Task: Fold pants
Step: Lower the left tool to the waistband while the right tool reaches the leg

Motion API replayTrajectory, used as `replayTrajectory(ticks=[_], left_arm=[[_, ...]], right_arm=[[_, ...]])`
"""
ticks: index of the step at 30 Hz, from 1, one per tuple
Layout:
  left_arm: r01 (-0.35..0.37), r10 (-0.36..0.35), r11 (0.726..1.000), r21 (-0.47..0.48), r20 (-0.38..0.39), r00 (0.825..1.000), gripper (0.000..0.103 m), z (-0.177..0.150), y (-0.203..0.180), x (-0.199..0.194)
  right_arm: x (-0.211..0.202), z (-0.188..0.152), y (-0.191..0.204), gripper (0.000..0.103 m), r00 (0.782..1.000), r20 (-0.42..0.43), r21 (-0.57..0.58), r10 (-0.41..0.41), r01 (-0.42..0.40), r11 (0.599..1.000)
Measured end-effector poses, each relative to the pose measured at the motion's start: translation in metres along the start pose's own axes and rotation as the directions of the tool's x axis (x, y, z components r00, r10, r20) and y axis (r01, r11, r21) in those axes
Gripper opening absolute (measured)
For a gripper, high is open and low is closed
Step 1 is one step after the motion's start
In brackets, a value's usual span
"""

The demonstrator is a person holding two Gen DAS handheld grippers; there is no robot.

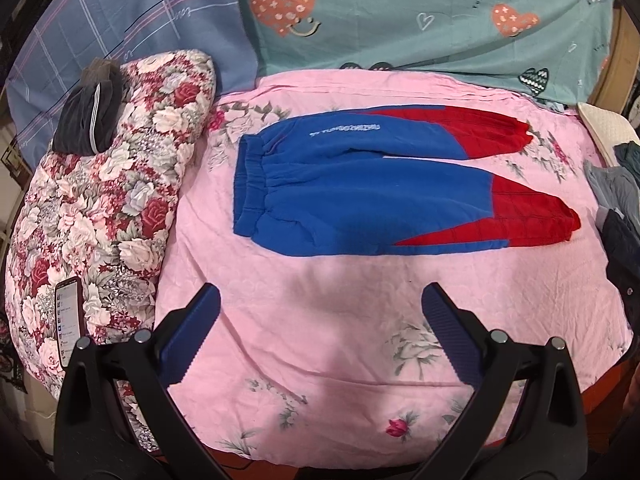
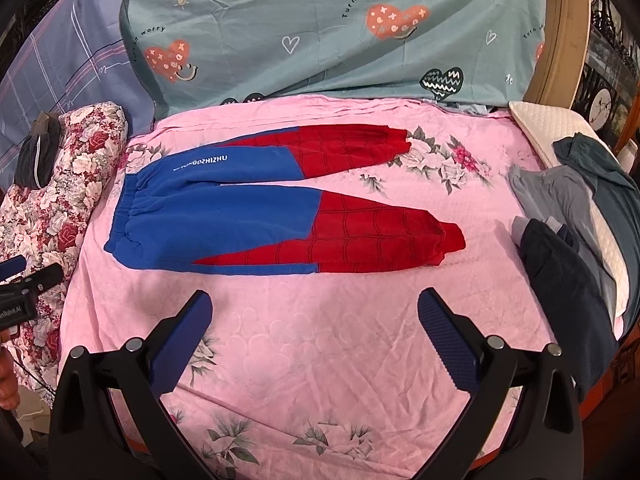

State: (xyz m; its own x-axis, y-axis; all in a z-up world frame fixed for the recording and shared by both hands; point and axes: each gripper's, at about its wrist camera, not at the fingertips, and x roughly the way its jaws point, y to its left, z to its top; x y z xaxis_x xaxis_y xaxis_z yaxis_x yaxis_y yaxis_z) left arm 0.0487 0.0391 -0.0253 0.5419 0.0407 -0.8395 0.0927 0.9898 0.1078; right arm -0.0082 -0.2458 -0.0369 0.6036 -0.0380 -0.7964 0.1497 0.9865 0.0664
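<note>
Blue and red pants (image 1: 360, 196) lie flat and unfolded on the pink bedsheet (image 1: 320, 340), waistband to the left, both red leg ends to the right. They also show in the right wrist view (image 2: 248, 216). My left gripper (image 1: 320, 304) is open and empty, hovering above the sheet, nearer than the pants. My right gripper (image 2: 314, 312) is open and empty, also short of the pants' near edge. The left gripper's tip (image 2: 24, 276) shows at the far left of the right wrist view.
A floral quilt (image 1: 108, 216) lies left of the pants with a dark folded garment (image 1: 90, 120) and a phone (image 1: 69, 322) on it. Several dark and grey clothes (image 2: 568, 240) are piled at the right. Teal bedding (image 2: 320, 28) lies behind.
</note>
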Motion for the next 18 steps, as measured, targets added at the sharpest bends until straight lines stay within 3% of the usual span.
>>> replayTrajectory(ticks=[4,9,18], left_arm=[[-0.037,0.036,0.999,-0.028,-0.018,0.999,0.101,0.004,0.024,0.021],[-0.061,0.056,0.995,-0.076,-0.073,0.996,0.101,0.008,0.050,0.049],[-0.021,0.018,0.999,-0.031,-0.097,0.995,0.101,0.023,0.033,0.074]], right_arm=[[0.021,0.000,-0.004,0.102,1.000,-0.016,-0.020,0.015,-0.015,1.000],[0.048,0.005,-0.024,0.102,0.997,-0.077,0.040,-0.012,0.015,0.999],[0.067,0.028,-0.011,0.102,0.996,-0.087,0.001,0.003,-0.003,1.000]])
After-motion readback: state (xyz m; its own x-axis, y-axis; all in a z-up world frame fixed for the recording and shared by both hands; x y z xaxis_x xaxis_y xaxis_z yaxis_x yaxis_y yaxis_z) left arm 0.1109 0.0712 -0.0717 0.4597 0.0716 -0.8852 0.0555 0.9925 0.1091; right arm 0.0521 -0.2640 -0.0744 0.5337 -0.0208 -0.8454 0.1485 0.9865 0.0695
